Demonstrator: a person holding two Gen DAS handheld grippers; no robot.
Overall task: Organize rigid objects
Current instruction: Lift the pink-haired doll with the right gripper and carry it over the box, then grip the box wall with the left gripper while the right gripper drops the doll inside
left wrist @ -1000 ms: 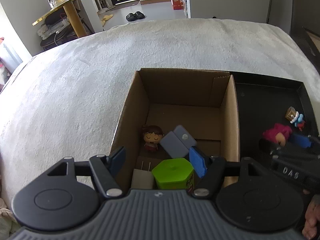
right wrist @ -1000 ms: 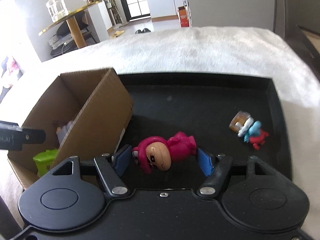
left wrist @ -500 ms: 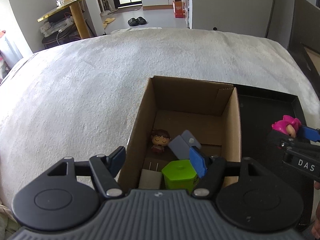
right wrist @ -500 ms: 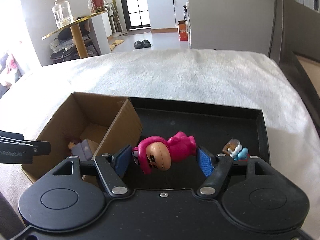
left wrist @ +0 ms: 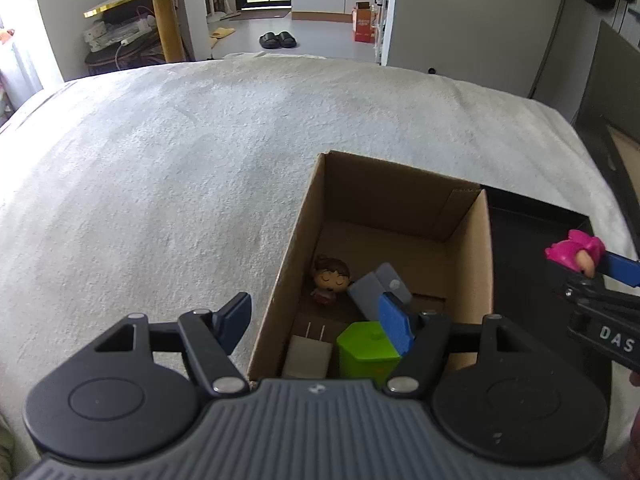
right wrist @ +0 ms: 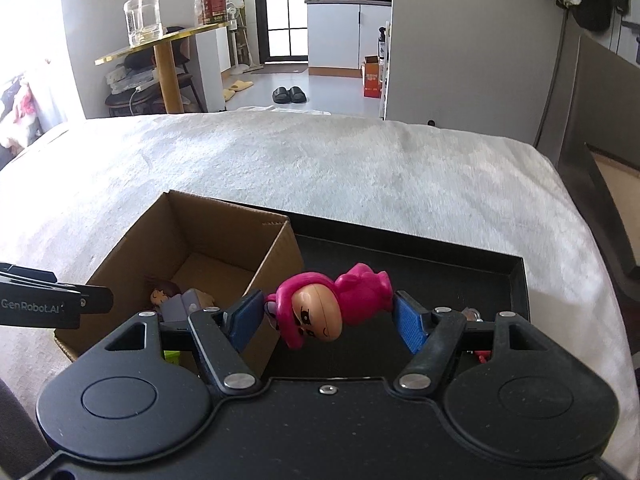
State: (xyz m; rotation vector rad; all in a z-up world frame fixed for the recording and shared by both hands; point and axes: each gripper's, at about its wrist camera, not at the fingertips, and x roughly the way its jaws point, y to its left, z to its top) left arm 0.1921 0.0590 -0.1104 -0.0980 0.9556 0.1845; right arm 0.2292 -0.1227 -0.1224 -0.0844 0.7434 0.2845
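Right gripper (right wrist: 326,314) pinches the pink figure (right wrist: 328,304) sideways above the tray, just beside the cardboard box (right wrist: 276,256); that round head could slip out early. Left gripper (left wrist: 316,318) hangs open, empty.

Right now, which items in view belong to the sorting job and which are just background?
Job:
- pink hooded toy figure, held in right claw
- open brown cardboard box
- shallow black tray
- lime green hexagonal container
- brown-haired doll figure

Background:
- black slippers
- clear glass jar
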